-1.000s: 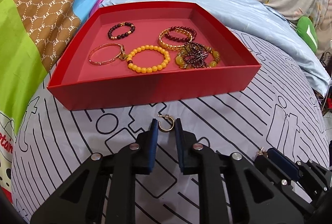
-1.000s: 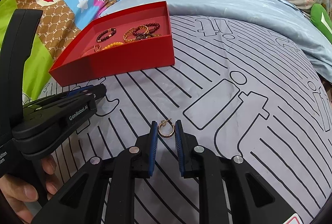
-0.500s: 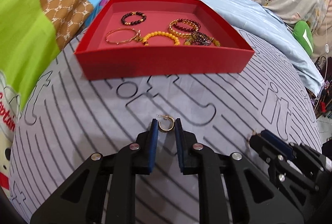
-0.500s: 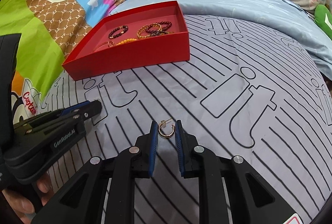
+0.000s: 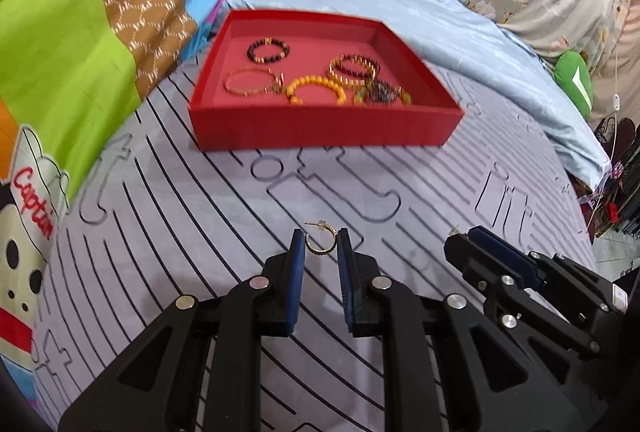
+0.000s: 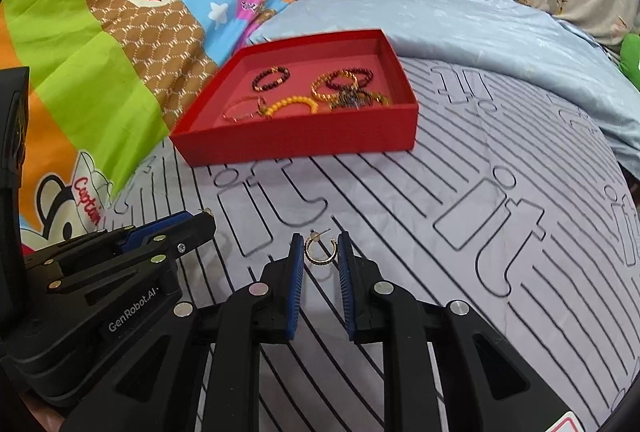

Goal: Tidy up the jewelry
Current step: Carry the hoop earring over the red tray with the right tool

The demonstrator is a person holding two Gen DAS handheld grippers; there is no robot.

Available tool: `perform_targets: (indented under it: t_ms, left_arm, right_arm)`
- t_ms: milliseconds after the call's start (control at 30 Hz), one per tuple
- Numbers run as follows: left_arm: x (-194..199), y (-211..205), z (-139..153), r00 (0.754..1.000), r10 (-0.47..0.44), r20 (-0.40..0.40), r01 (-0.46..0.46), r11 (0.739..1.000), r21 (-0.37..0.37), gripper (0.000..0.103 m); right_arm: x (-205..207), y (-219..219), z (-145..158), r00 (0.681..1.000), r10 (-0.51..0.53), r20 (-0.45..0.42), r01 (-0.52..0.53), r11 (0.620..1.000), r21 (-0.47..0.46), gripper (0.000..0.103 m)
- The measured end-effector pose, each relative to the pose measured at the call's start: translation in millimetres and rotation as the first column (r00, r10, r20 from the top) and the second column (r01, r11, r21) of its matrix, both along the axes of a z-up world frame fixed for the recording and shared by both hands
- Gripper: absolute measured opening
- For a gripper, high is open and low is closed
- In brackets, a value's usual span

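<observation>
Jewelry in hand: you carry two gold hoop earrings, one in each gripper, both clear of the bed.
Left gripper (image 5: 319, 244): your fingers are nearly closed and pinch the left hoop earring (image 5: 320, 240) at their tips — the hoop stands upright between the blue pads, its post pointing up and to the left.
Right gripper (image 6: 320, 247): the same narrow grip, pads pressed on the right hoop earring (image 6: 319, 250), post slanting up to the right.
Side by side: from the left wrist view your right gripper shows at lower right; from the right wrist view your left gripper shows at lower left, with part of your hand under it in the bottom corner.
Red tray (image 5: 320, 129): it rests on the bed ahead of both grippers, well apart from the earrings.
Tray contents: a dark beaded bracelet (image 5: 267, 51), a thin gold bangle (image 5: 249, 82), a yellow beaded bracelet (image 5: 316, 90) and a tangle of gold and dark red bracelets (image 5: 362, 79) on the right — the exact count there you cannot tell.
Bed: a grey sheet with black lines (image 6: 460, 216) lies under the tray, a pale blue quilt (image 6: 460, 19) behind it, a cartoon blanket (image 6: 120, 31) to the left.
</observation>
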State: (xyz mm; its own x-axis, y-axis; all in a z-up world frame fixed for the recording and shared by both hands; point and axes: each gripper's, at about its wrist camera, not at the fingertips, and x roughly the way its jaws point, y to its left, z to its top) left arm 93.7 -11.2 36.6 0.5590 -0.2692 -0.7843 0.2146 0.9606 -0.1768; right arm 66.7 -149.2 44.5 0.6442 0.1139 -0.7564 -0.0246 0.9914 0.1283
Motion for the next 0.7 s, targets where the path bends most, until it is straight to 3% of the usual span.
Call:
perform_targets:
  t_ms: [400,700]
  left_arm:
    - [46.0,0.3,55.6,0.993,0.021,0.119,-0.022,1.0,0.011,0.016]
    - [108.1,-13.4,66.0,0.992,0.031,0.126,-0.034,0.999,0.024,0.016]
  right_arm:
    - [56.0,-5.9,58.2,0.995,0.027,0.096,-0.031,0.998,0.046,0.016]
    - [116.6,-5.6,75.9,0.991,0.032,0.129,-0.035,0.999,0.015,0.016]
